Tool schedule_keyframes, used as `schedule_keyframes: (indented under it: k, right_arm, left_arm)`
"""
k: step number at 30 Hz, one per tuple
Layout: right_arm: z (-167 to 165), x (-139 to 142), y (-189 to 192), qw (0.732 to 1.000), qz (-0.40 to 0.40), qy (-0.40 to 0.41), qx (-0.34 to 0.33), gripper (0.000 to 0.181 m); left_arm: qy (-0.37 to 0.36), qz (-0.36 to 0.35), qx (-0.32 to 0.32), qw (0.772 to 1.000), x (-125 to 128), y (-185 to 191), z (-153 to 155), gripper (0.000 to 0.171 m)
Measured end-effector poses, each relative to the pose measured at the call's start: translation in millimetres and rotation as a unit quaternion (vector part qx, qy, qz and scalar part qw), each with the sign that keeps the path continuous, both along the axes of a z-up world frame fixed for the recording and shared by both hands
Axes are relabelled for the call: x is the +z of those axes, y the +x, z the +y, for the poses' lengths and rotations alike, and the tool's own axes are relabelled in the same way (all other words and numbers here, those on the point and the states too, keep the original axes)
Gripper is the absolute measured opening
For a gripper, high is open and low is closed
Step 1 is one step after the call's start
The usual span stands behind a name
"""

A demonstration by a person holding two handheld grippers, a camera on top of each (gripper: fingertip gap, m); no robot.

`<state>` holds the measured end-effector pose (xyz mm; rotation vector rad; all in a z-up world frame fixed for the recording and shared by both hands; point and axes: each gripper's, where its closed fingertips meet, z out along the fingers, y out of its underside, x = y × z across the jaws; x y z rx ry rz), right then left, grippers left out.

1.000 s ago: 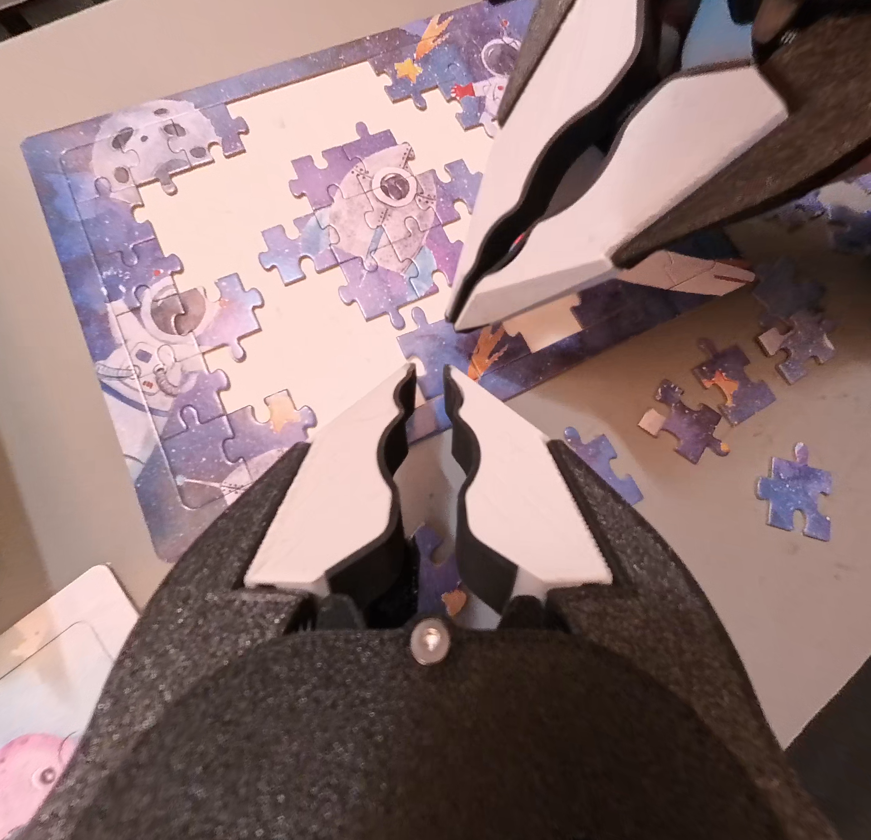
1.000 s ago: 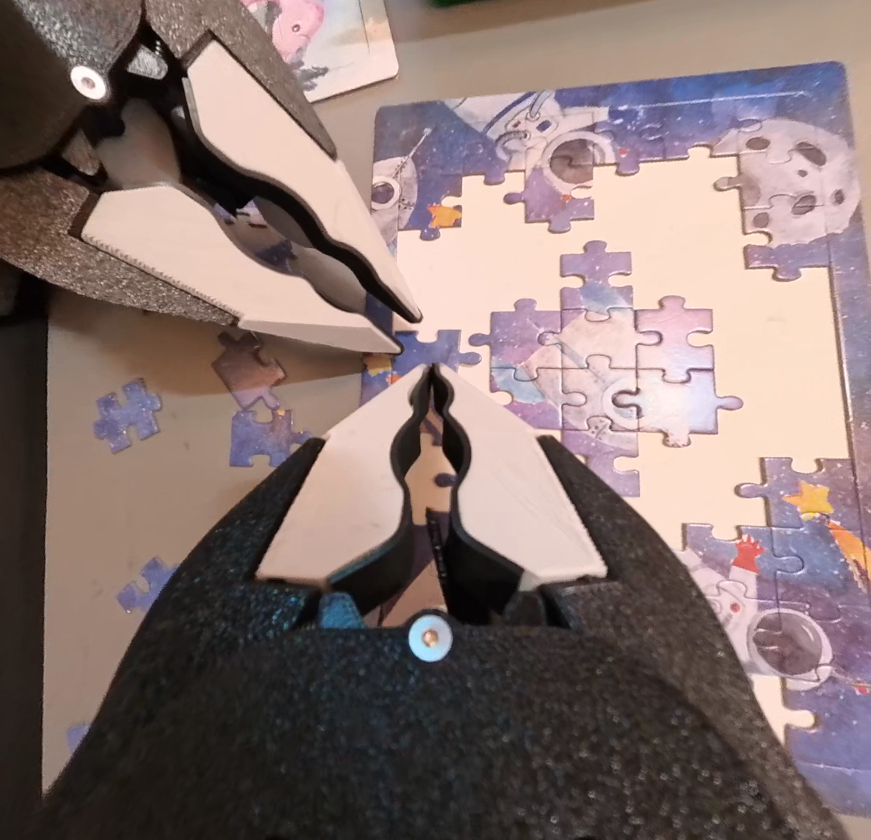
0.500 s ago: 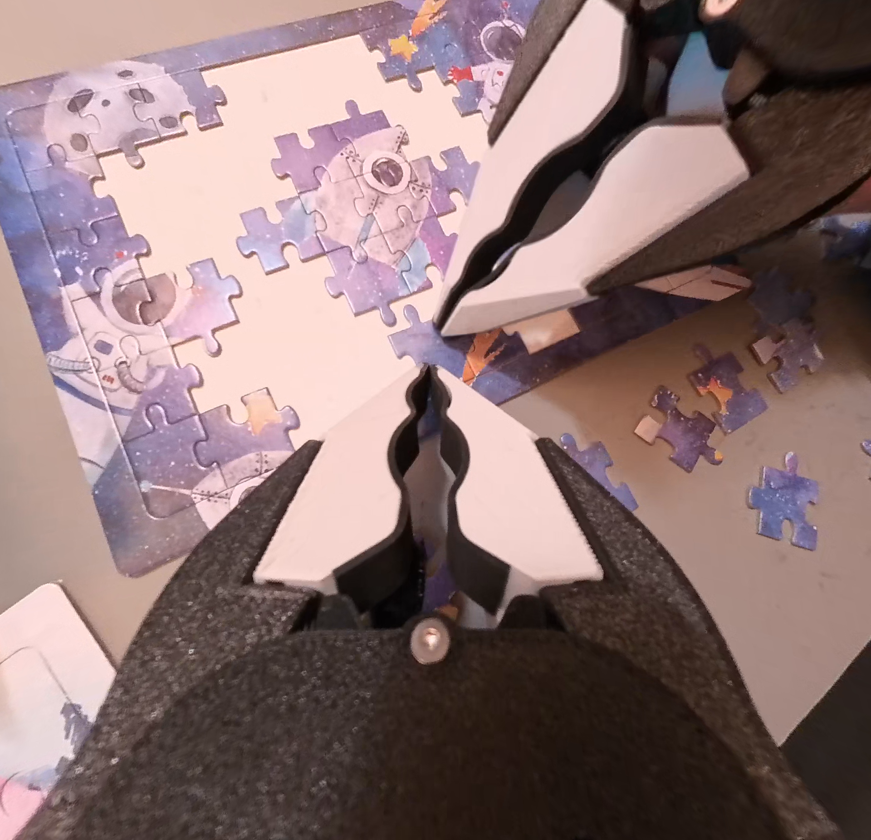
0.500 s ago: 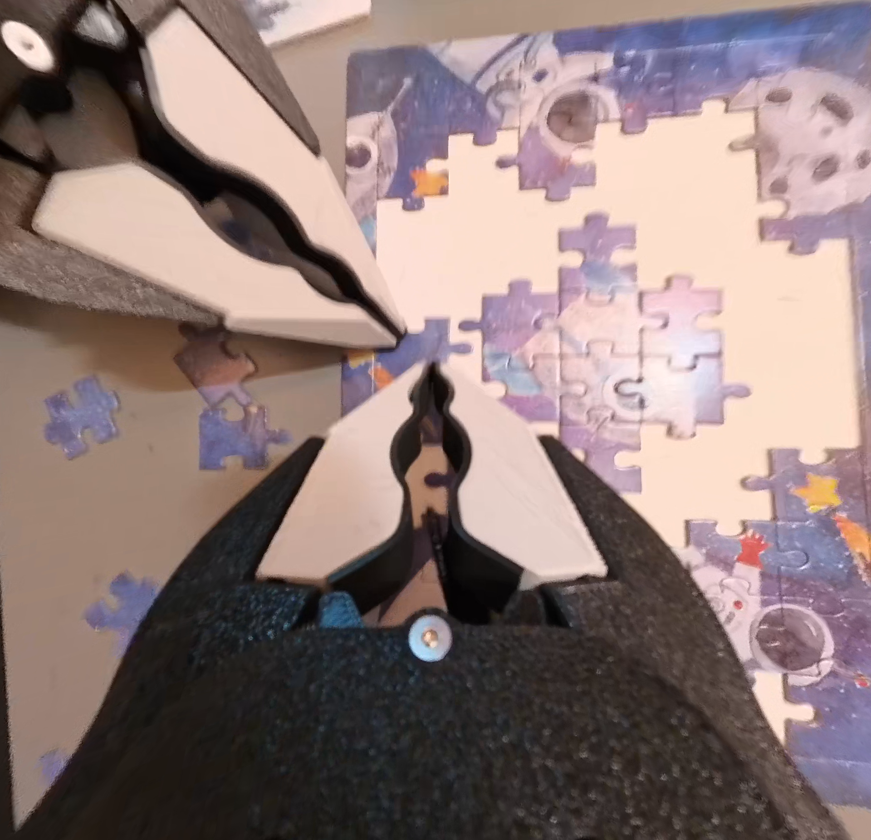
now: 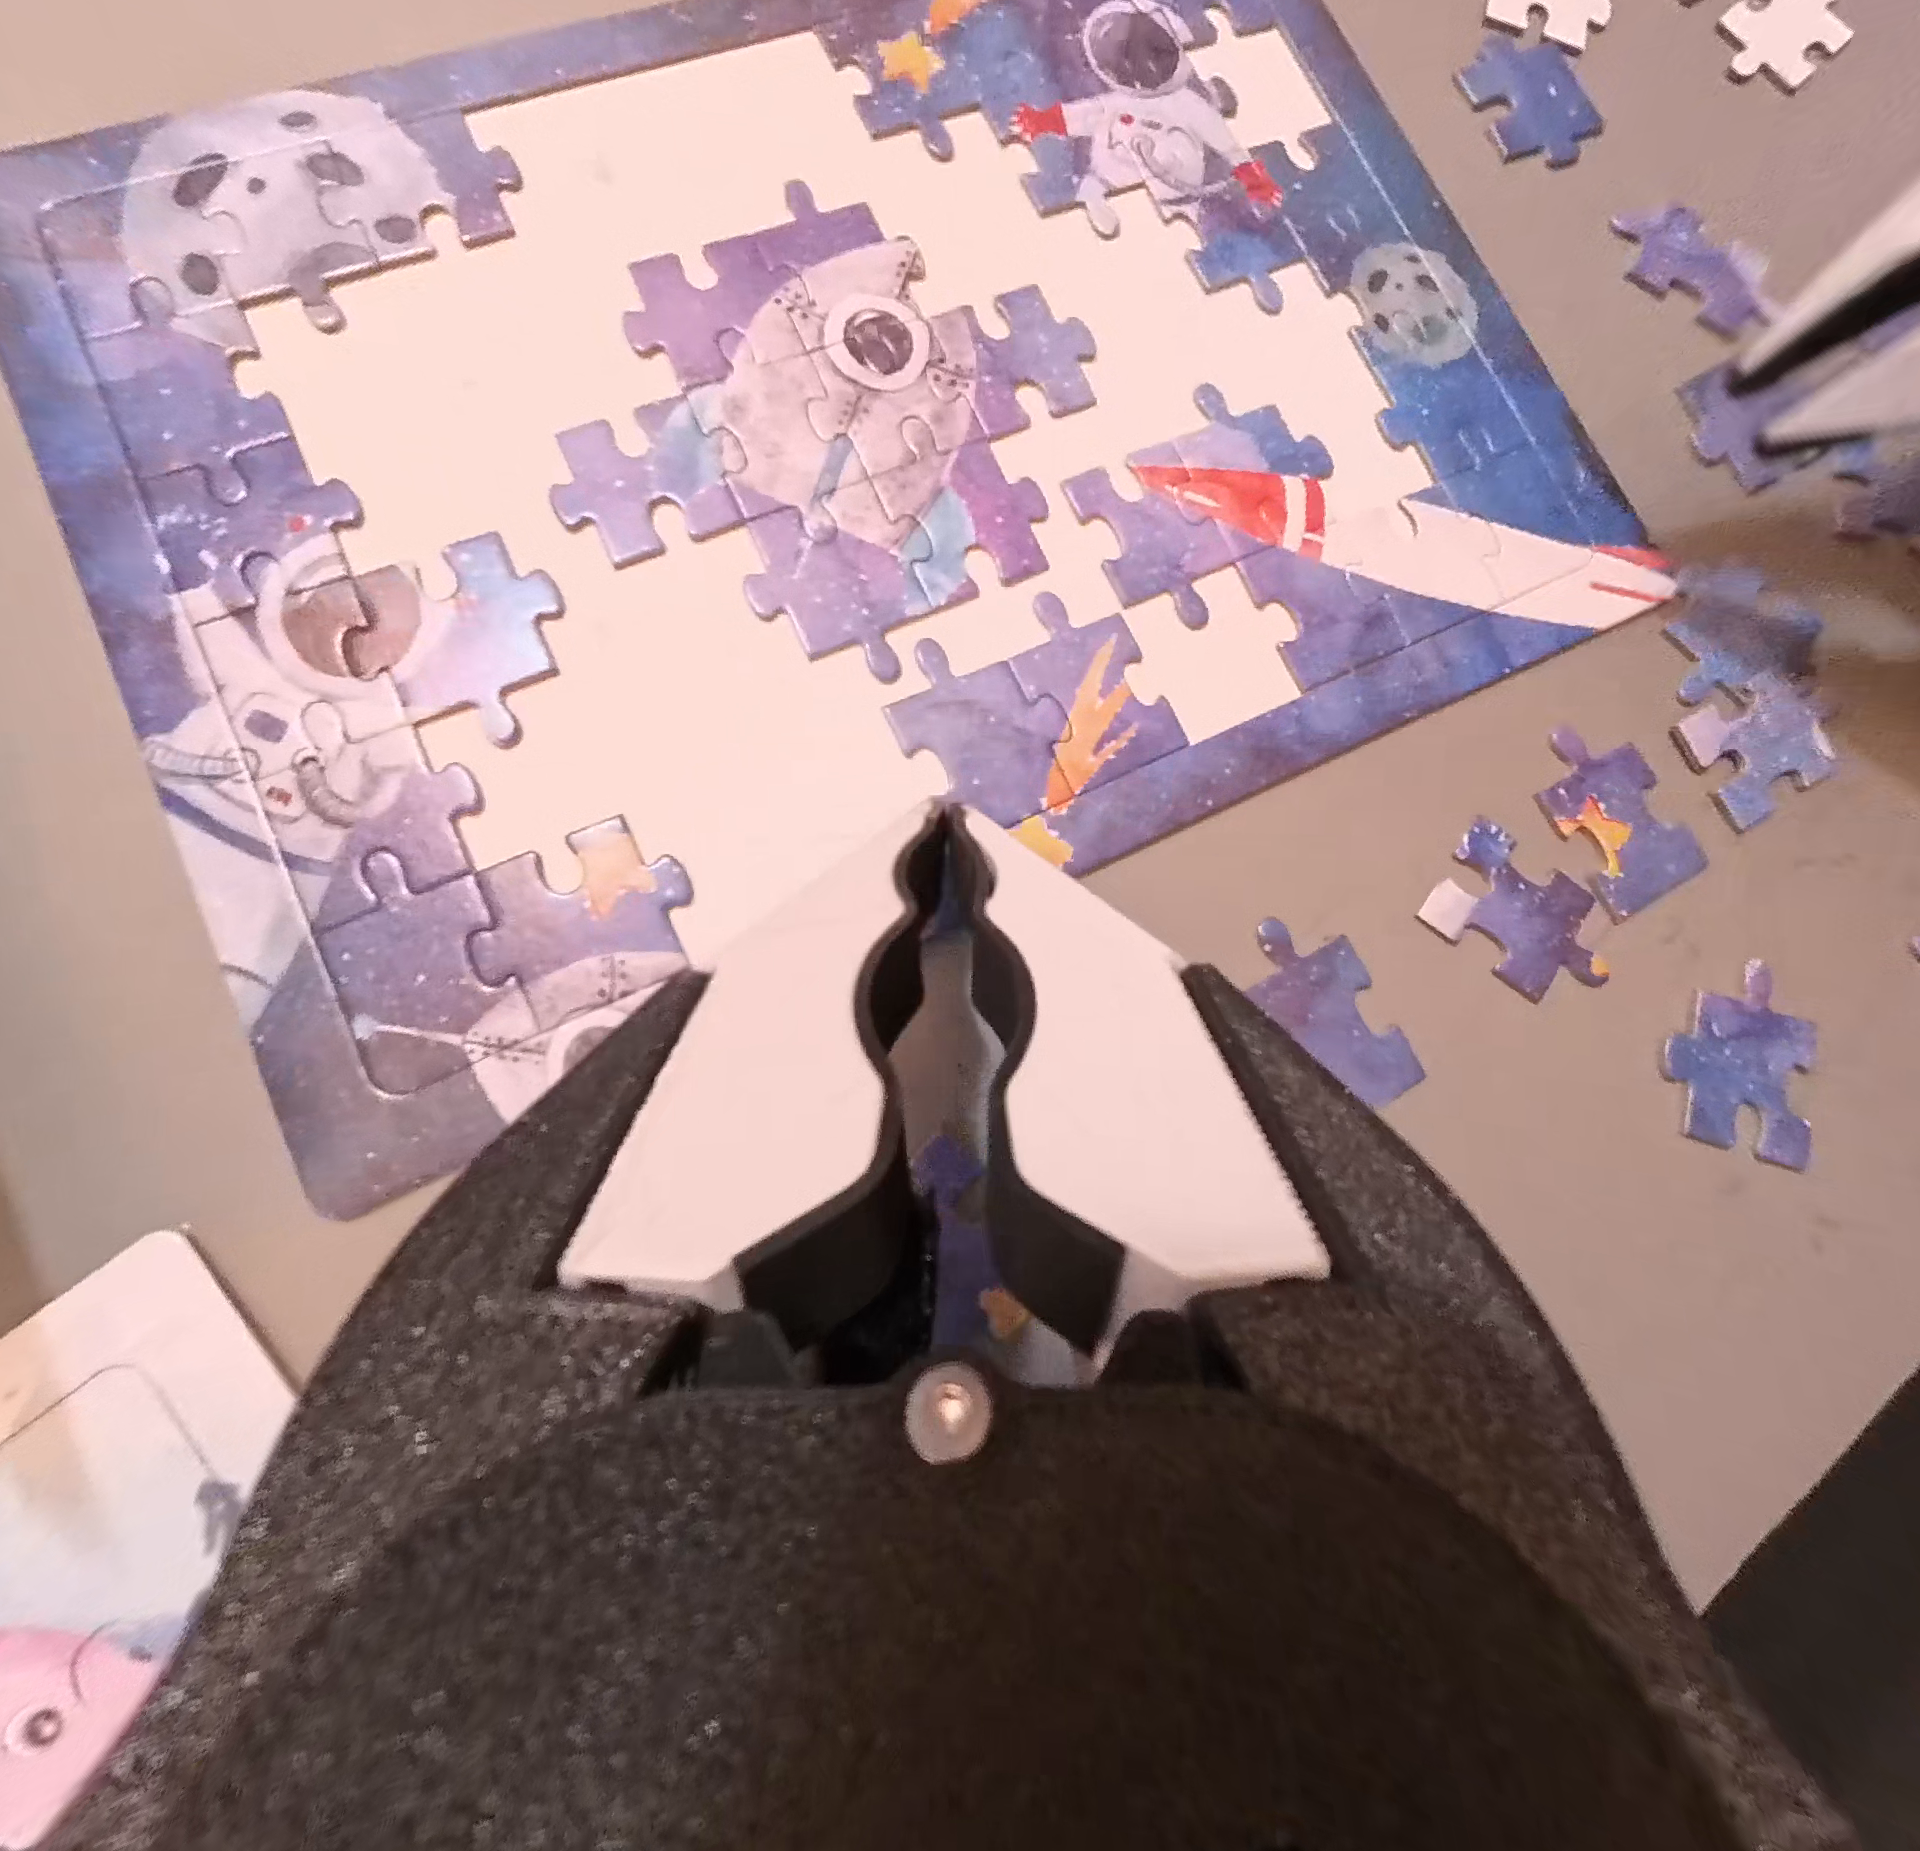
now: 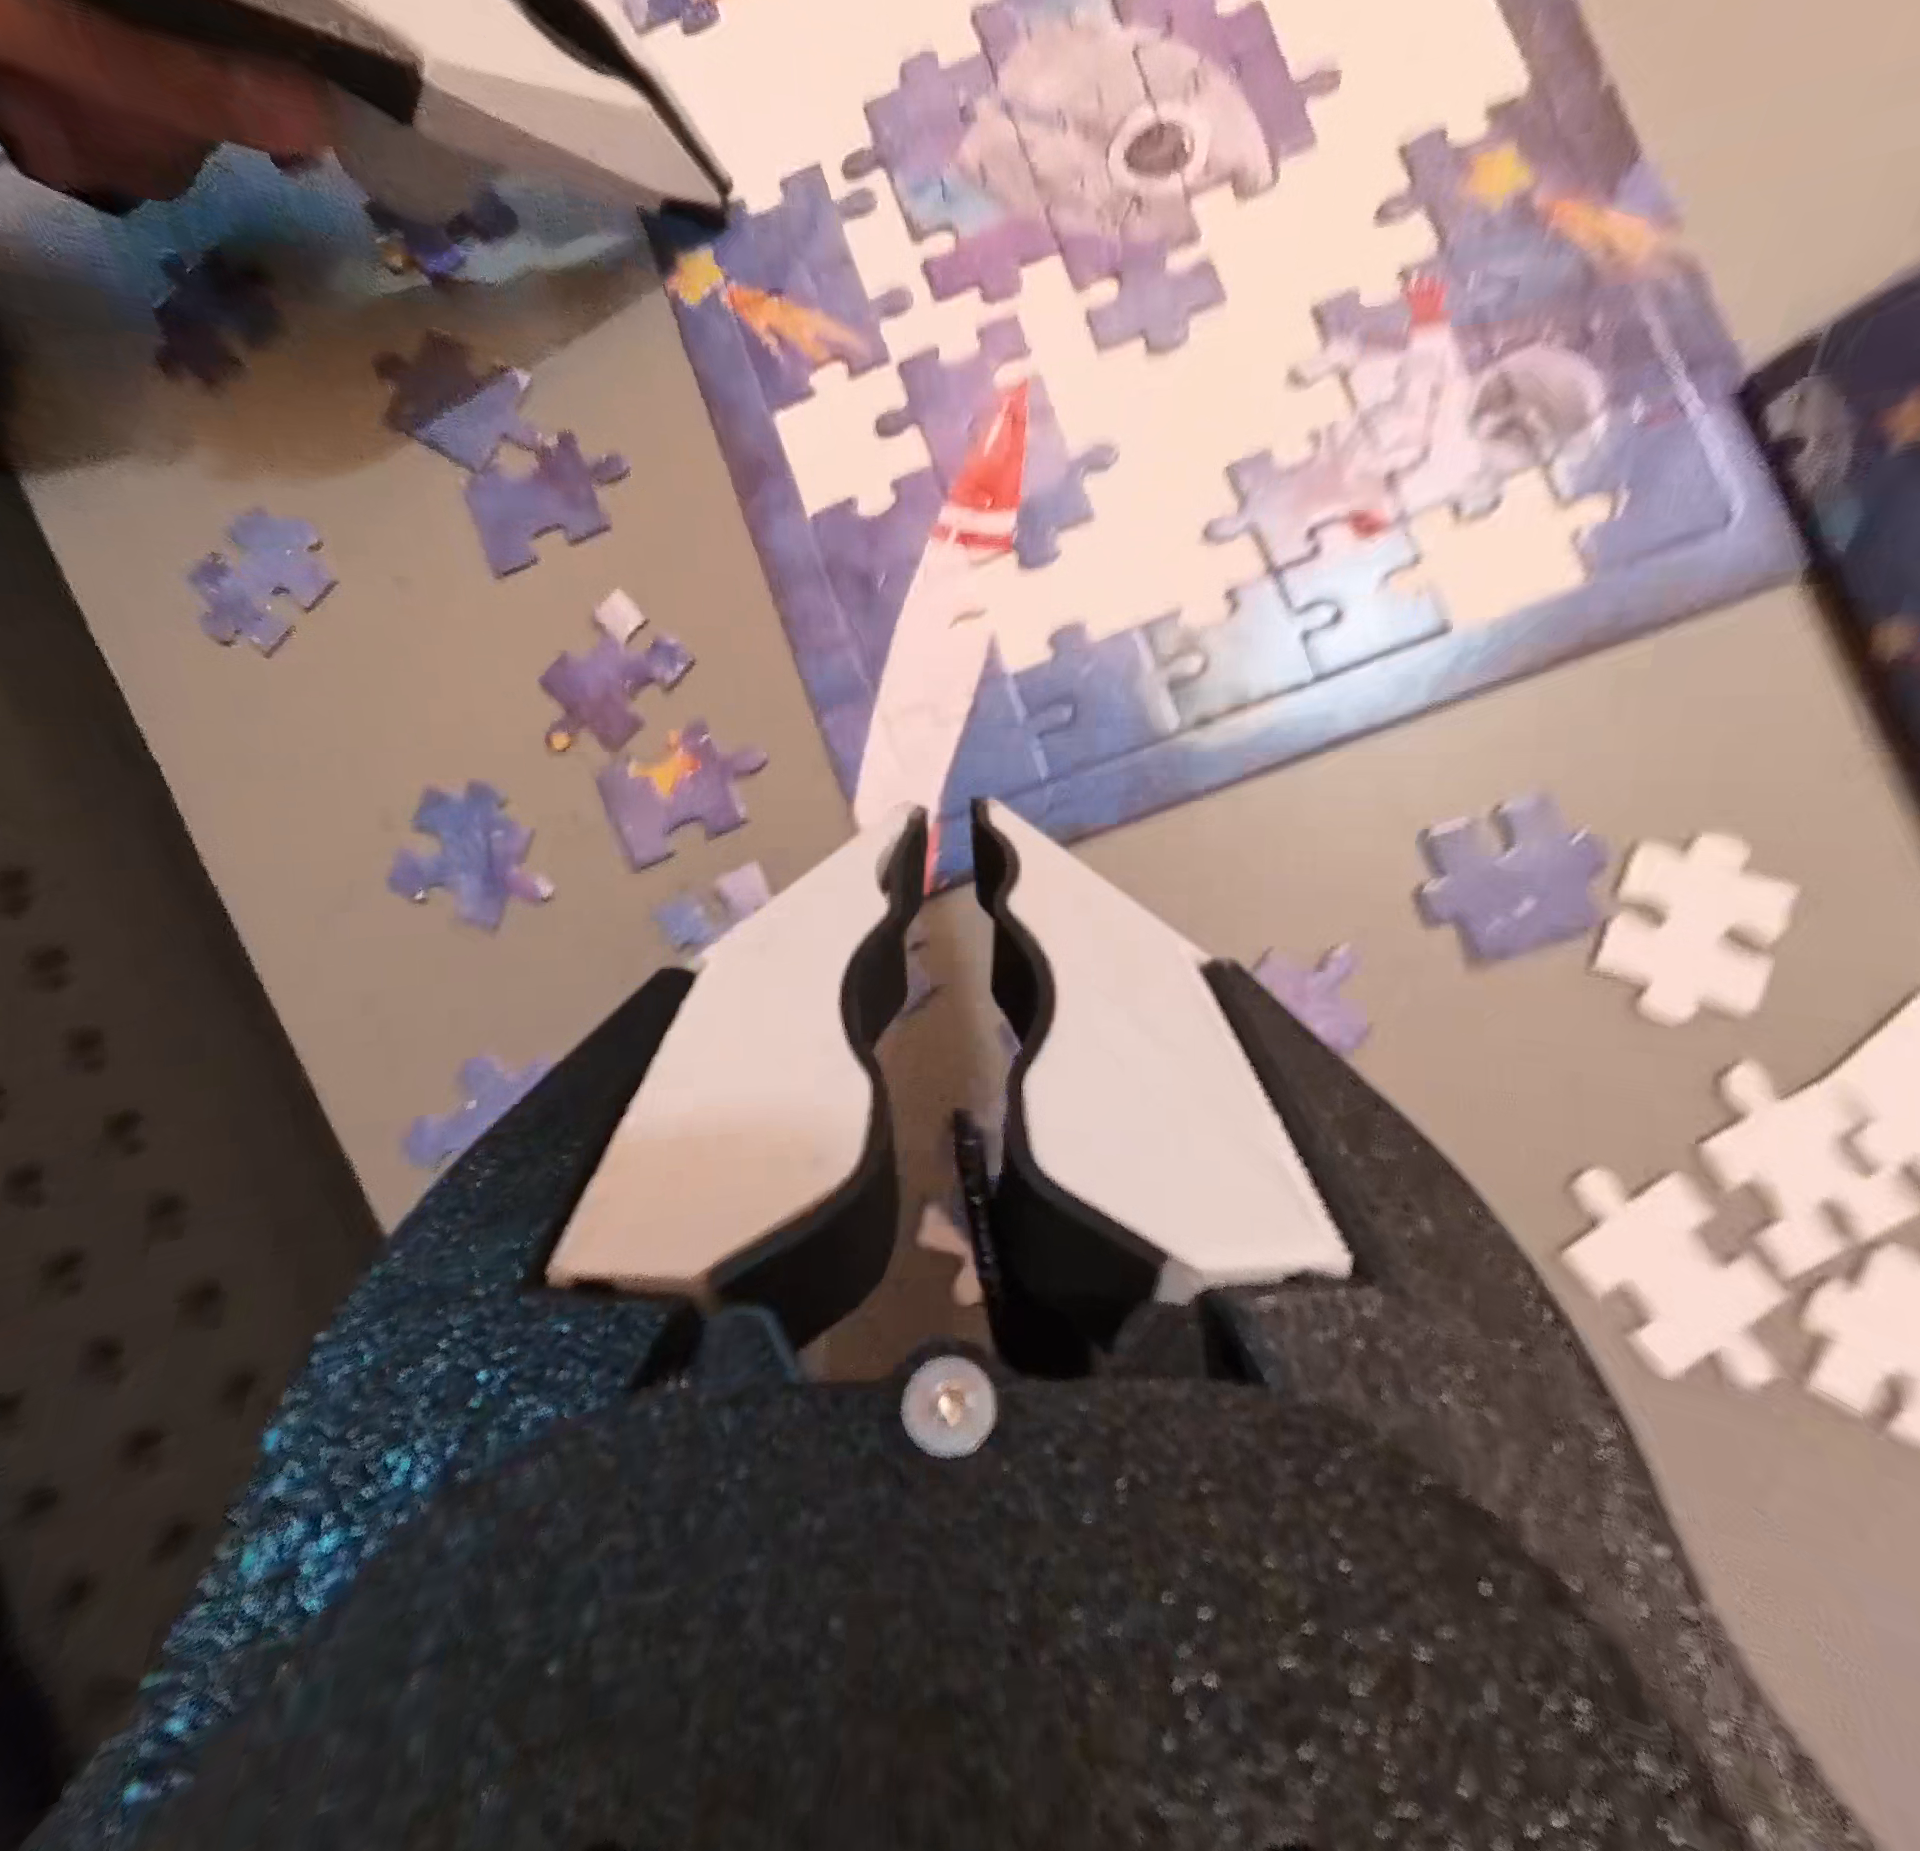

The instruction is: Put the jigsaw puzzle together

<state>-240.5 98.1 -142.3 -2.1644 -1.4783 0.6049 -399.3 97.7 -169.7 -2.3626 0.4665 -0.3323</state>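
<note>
Right gripper (image 6: 948, 814) now narrowly parted, away from left gripper (image 5: 945, 814), the latter pinched closed.

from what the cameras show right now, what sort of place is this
Probably a tabletop set up for puzzle work, maybe a lab bench. A plain beige table bears a half-done space puzzle and loose pieces, and a dark surface with rows of holes, like a perforated workbench, lies beside it.

Matt cardboard jigsaw puzzle (image 5: 727, 575); smooth white plastic fingers (image 5: 748, 1095); grainy black housing (image 5: 935, 1593).
</note>
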Motion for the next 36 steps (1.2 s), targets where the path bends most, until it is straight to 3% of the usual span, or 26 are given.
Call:
schedule_keyframes:
  k: [4,8,12,15,18,22,28,36]
  right_arm:
    - [-20,-2,10,0.997,0.049,0.014,-0.053,0.009]
    - [-29,17,25,0.989,0.111,0.046,-0.092,0.011]
    - [-31,48,65,0.971,0.139,0.162,-0.109,0.010]
    - [-26,55,100,0.950,0.165,0.225,-0.137,0.018]
    - [-30,34,116,0.957,0.164,0.196,-0.139,0.031]
    - [-36,39,100,0.959,0.178,0.197,-0.100,0.032]
    - [-39,18,95,0.970,0.116,0.203,-0.075,0.032]
    - [-33,15,99,0.971,0.128,0.175,-0.098,0.032]
  left_arm:
    - [-0.005,0.020,0.014,1.000,4,-6,-6,0.008]
    - [0.009,0.044,0.033,0.998,19,-16,-20,0.009]
    - [0.047,0.035,0.067,0.996,38,-15,-42,0.009]
    - [0.106,-0.002,0.109,0.988,52,-7,-52,0.010]
    - [0.178,-0.031,0.161,0.970,65,-3,-55,0.012]
    - [0.259,0.034,0.197,0.945,87,-14,-59,0.014]
    - [0.229,0.032,0.177,0.957,74,-8,-54,0.015]
    - [0.210,0.009,0.165,0.964,68,-5,-51,0.015]
